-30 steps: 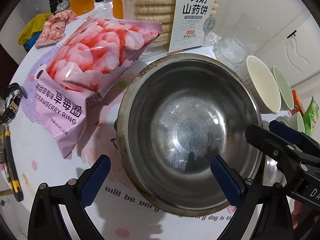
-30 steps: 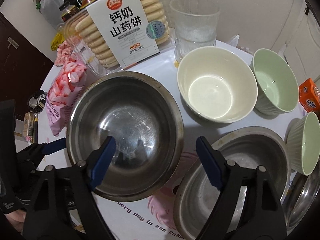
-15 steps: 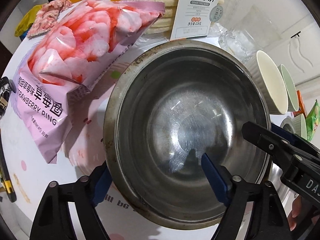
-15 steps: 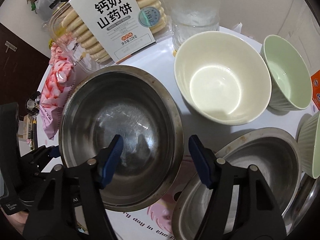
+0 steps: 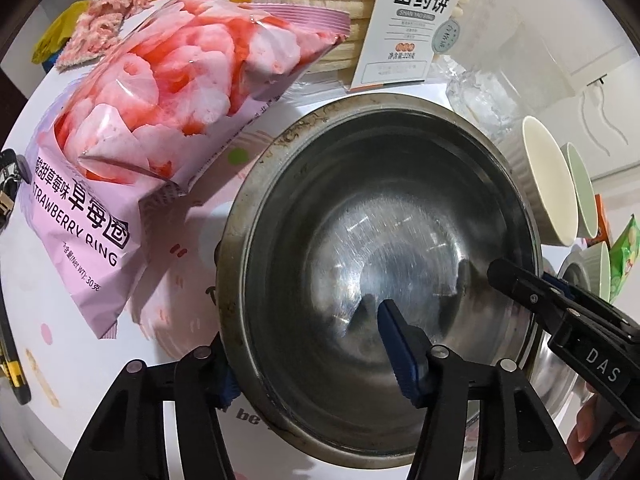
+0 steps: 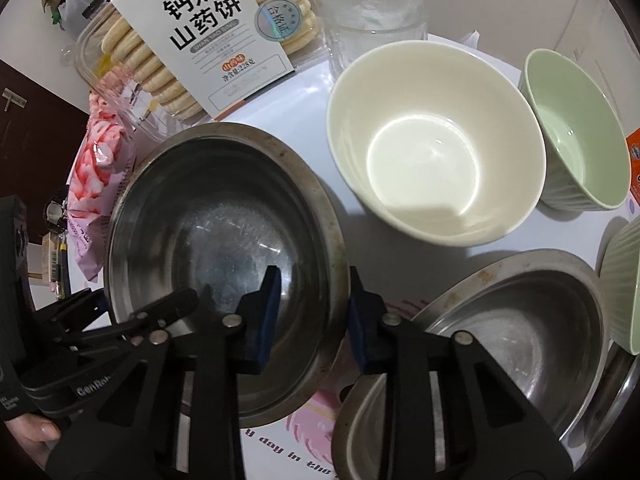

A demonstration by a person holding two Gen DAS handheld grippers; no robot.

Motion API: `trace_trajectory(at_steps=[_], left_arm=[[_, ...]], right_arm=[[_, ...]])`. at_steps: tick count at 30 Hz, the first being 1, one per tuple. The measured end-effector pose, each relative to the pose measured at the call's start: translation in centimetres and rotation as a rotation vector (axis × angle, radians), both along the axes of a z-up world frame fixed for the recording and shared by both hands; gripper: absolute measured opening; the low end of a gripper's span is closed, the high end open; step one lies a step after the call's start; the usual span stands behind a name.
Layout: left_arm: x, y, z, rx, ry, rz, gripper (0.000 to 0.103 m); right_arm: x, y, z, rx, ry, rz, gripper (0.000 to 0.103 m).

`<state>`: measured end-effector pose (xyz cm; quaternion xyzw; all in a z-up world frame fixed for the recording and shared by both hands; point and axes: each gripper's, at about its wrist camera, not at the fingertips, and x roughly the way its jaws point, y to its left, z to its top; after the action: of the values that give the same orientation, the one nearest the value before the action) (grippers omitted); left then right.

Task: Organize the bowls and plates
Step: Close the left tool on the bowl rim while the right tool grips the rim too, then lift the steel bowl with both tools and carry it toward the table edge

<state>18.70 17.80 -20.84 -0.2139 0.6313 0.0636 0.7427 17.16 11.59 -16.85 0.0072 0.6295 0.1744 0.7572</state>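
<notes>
Both grippers have dropped toward the steel bowl (image 5: pixel 384 264) since a second ago, and both sets of jaws have just been closing with its rim between them. Left gripper (image 5: pixel 316 360): one pad outside the near-left rim, the other inside the bowl; the gap is still wide, so no clamp yet and the jaws count as released. Right gripper (image 6: pixel 312 316): pads straddle the right rim, one inside, one outside, gap narrow; whether they already pinch the metal cannot be told from either view. Meaning for the task: a two-point rim grasp is being set up, prob. to lift this bowl and nest it w/ the second steel bowl (image 6: pixel 512 328) just beside it. The bowl sits upright on the tabletop (image 5: pixel 80 360), mouth up; it is round, so no long axis. Adjacent: snack bag (image 5: pixel 160 128) to its left, cream bowl (image 6: pixel 432 140) and green bowl (image 6: pixel 572 128) beyond.
</notes>
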Motion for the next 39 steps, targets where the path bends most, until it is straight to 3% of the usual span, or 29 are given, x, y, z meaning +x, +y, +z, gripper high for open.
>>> trace_trajectory(at_steps=[8, 20, 26, 28, 39], left_arm=[[-0.3, 2.6, 0.3, -0.028, 0.002, 0.028, 0.045], [-2.4, 7.4, -0.1, -0.057, 0.015, 0.075, 0.016], [-3.9, 9.8, -0.1, -0.076, 0.002, 0.085, 0.015], [-6.2, 10.3, 1.0, -0.076, -0.01, 0.087, 0.015], [-10.4, 13.4, 4.6, -0.059, -0.051, 0.065, 0.015]], right_arm=[[0.4, -0.3, -0.4, -0.014, 0.006, -0.011, 0.014], [0.1, -0.2, 0.4, -0.026, -0.015, -0.01, 0.013], [-0.5, -0.5, 1.2, -0.026, -0.028, -0.007, 0.013], [-0.7, -0.7, 1.4, -0.025, -0.033, -0.008, 0.013], [-4.2, -0.8, 4.0, 0.005, -0.088, -0.047, 0.013]])
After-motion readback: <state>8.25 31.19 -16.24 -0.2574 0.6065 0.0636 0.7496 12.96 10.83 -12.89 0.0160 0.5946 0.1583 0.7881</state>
